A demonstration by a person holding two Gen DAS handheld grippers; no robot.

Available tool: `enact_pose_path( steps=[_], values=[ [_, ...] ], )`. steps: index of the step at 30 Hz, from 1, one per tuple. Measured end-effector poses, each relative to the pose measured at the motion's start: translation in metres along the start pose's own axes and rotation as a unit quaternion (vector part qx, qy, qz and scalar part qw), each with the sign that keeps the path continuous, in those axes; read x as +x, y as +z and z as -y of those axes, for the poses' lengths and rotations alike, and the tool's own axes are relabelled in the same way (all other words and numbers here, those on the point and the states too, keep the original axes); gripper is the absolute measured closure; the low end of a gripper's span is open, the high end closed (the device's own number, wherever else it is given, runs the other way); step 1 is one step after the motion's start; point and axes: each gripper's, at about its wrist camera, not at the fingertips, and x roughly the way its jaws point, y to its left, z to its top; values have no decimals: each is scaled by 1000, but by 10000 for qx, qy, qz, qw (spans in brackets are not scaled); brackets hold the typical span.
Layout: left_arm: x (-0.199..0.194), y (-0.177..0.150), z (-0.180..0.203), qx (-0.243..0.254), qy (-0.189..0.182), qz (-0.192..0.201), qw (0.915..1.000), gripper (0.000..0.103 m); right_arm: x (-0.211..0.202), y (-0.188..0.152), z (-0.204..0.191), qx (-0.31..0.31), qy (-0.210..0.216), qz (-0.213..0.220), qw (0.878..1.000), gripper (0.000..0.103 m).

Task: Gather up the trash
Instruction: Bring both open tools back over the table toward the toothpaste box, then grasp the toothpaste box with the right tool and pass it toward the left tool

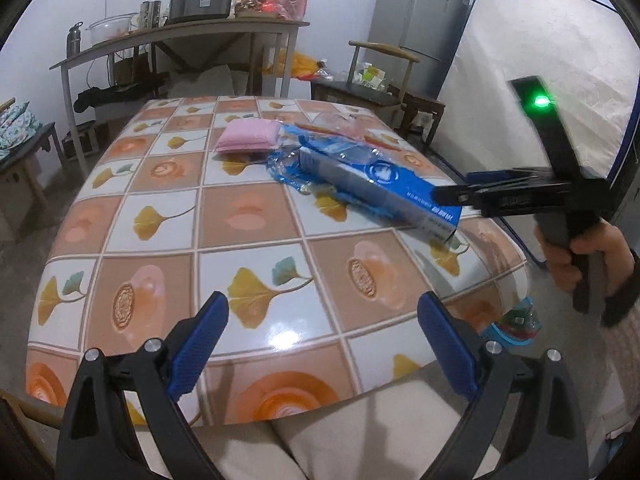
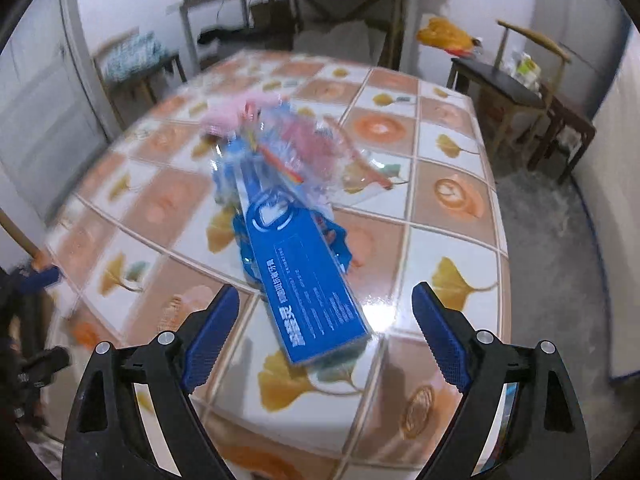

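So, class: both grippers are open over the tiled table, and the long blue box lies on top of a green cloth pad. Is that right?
Not quite. The cloth pad is pink, not green, and the blue box lies beside it, not on it, as the left wrist view shows. The rest holds: left gripper and right gripper are open over the tiled table.

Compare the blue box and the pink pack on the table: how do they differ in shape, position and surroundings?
The blue box is long, narrow and rigid with printed text; the pink pack is short, squarish and soft-looking. The blue box lies nearer the table's right edge, partly on crinkled blue plastic wrapping; the pink pack sits farther back, flat on the tablecloth. Both lie untouched on the table, neither held by any tongs.
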Motion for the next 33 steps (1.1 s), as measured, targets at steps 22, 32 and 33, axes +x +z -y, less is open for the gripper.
enact_pose_path(
  steps=[22, 32, 33],
  values=[
    [-5, -11, -33, -371, -135, 8, 9992, 10, -36, 7, -12, 904, 696, 265, 9931, 59],
    [-16, -14, -67, -851, 313, 161, 9958, 10, -46, -8, -71, 677, 1510, 693, 9838, 59],
    [-17, -15, -72, -942, 328, 158, 9949, 10, -41, -9, -84, 512, 1429, 653, 9862, 59]
  ],
)
